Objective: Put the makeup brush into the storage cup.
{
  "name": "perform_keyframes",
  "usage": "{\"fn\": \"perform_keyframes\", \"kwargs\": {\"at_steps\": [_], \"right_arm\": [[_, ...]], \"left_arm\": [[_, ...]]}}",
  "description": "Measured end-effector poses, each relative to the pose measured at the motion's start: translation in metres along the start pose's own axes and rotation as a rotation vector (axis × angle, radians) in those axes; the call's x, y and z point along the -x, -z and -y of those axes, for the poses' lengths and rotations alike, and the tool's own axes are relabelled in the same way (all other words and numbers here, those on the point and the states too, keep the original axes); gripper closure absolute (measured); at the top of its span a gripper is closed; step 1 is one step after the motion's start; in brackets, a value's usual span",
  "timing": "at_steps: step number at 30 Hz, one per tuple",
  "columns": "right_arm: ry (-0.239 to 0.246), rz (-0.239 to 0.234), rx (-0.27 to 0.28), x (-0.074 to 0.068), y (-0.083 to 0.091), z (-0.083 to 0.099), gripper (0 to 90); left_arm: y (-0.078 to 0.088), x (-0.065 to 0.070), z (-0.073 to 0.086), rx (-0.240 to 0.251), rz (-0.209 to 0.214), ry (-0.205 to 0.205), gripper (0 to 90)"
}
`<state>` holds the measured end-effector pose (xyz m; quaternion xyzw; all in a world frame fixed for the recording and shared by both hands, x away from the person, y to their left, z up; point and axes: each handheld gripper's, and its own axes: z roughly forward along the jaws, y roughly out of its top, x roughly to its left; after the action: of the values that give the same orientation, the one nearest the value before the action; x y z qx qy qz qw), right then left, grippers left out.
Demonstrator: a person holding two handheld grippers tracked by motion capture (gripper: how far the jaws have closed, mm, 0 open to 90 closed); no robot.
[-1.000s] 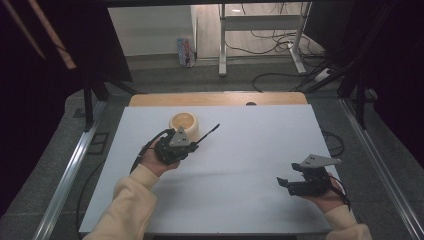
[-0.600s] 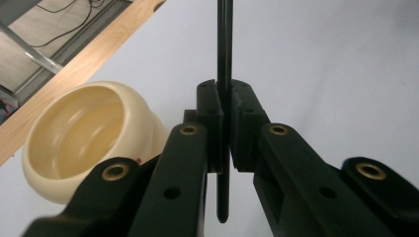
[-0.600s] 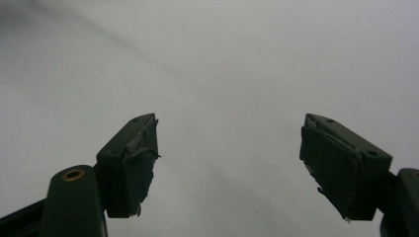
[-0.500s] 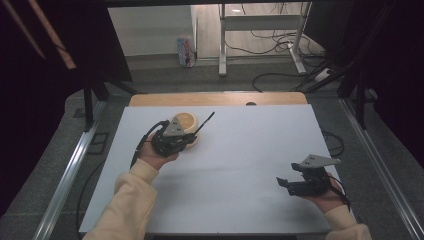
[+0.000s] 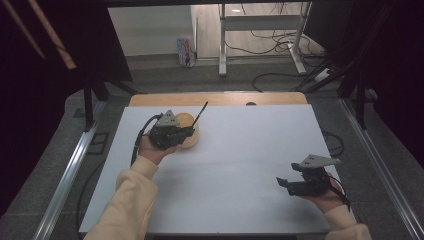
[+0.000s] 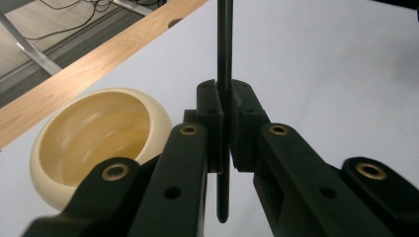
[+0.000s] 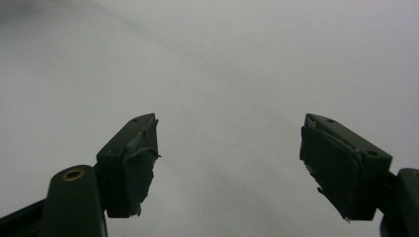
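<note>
1. High view: the left gripper (image 5: pixel 187 131), at the upper left of the white table (image 5: pixel 240 165), holds a thin black stick (image 5: pixel 201 113) above a cream bowl (image 5: pixel 187 137). The stick's long axis points up and to the right in the frame. The right gripper (image 5: pixel 284 182) rests at the lower right.
2. Left gripper view: the jaws are closed on the stick, and it runs straight up the frame. The bowl (image 6: pixel 94 143) is at the lower left (very near). The thin stick could slip or pivot, because the pads grip it at one narrow place.
3. Right gripper view: the jaws stand apart, with nothing between them.
</note>
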<state>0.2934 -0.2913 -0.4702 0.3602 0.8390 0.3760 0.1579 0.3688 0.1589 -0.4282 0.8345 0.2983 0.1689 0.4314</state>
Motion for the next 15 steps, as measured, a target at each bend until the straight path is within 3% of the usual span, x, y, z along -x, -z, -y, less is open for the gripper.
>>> {"fn": "perform_keyframes", "kwargs": {"at_steps": [15], "right_arm": [[0.006,0.002,-0.005,0.000,-0.001,0.000,22.7]], "left_arm": [[-0.001,-0.018,0.003,0.079,0.028,0.128,85.7]]}}
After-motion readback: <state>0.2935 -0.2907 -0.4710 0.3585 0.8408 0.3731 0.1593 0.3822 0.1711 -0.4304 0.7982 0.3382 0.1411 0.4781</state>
